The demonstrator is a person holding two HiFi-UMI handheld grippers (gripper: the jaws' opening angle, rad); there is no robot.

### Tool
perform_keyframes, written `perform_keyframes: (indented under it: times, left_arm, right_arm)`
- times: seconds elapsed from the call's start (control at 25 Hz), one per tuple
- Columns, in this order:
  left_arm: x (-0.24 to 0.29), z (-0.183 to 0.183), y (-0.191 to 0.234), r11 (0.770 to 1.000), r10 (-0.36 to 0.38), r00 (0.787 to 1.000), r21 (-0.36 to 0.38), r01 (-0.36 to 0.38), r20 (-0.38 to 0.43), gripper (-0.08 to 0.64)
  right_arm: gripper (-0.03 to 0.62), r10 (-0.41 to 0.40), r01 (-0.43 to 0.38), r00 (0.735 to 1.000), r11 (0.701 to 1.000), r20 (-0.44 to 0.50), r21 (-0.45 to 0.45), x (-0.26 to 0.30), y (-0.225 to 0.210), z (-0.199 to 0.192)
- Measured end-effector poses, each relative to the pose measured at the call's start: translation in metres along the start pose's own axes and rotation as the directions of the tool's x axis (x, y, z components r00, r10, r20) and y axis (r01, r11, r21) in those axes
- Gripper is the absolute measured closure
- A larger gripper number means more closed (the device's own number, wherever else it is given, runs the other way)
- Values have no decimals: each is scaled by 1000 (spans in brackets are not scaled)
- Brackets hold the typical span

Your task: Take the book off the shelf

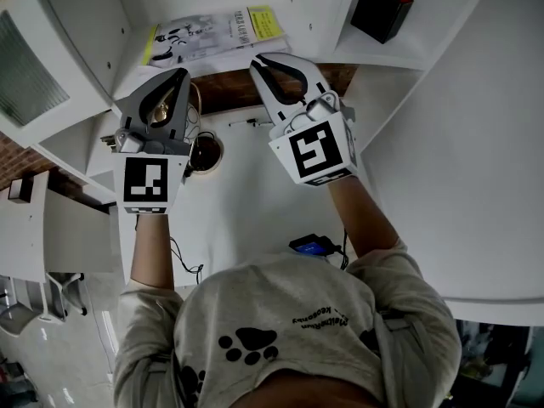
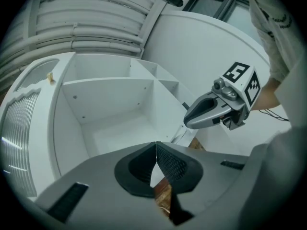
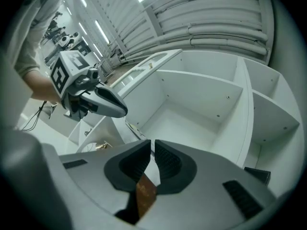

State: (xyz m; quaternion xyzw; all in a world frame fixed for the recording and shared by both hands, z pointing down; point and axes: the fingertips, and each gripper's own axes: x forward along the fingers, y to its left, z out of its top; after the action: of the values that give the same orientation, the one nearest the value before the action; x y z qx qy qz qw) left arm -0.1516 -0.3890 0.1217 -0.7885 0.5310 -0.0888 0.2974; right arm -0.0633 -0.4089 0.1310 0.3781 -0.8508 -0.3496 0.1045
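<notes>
Seemingly mid-reach, the left claw and right claw are hovering pressed together and empty, the book lying flat on the shelf just beyond their tips, so the next move is calling for spreading jaws around its edge.

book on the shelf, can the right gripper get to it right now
Probably yes: the book lies flat on the open shelf just past the right gripper, with nothing between them. Its jaws are shut, so they must open first.
</notes>
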Motion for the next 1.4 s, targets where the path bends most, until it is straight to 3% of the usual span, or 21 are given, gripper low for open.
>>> perform_keyframes:
  times: [0.16,0.28,0.4,0.48,0.64,0.8,1.08,1.16,1.24,1.32,1.4]
  left_arm:
    - [6,2,-4,999,-31,1000,42,31,-5,549]
    - [11,2,-6,996,-44,999,81,46,-20,548]
    - [16,0,-7,992,-63,997,107,67,-38,539]
    - [19,-2,-8,989,-83,995,115,88,-52,477]
    - [27,-8,-10,982,-118,988,140,131,-94,415]
    - [31,-13,-12,977,-132,984,153,150,-123,388]
    - [30,-16,-11,977,-135,981,145,155,-139,379]
    - [28,-17,-9,977,-133,980,145,154,-147,376]
    - [25,-19,-7,977,-131,979,146,154,-154,373]
    - [23,-20,-7,977,-129,979,147,153,-158,370]
    - [21,-19,-8,978,-127,979,147,151,-159,368]
  right_arm:
    - [563,48,-51,998,996,-49,-69,9,0,-3]
    - [465,89,-99,993,987,-80,-124,17,2,-4]
    - [407,144,-163,982,972,-121,-168,24,5,-7]
    - [364,185,-216,969,954,-163,-205,29,6,-9]
    - [330,271,-337,927,906,-260,-258,39,12,-15]
    - [321,304,-409,891,859,-336,-309,49,19,-24]
    - [313,302,-557,786,723,-539,-409,69,39,-59]
    - [325,252,-553,792,683,-556,-478,69,40,-64]
    - [344,192,-521,814,660,-548,-542,70,38,-64]
    - [403,157,-490,834,652,-530,-578,71,35,-62]
    - [414,150,-476,844,654,-515,-588,69,35,-60]
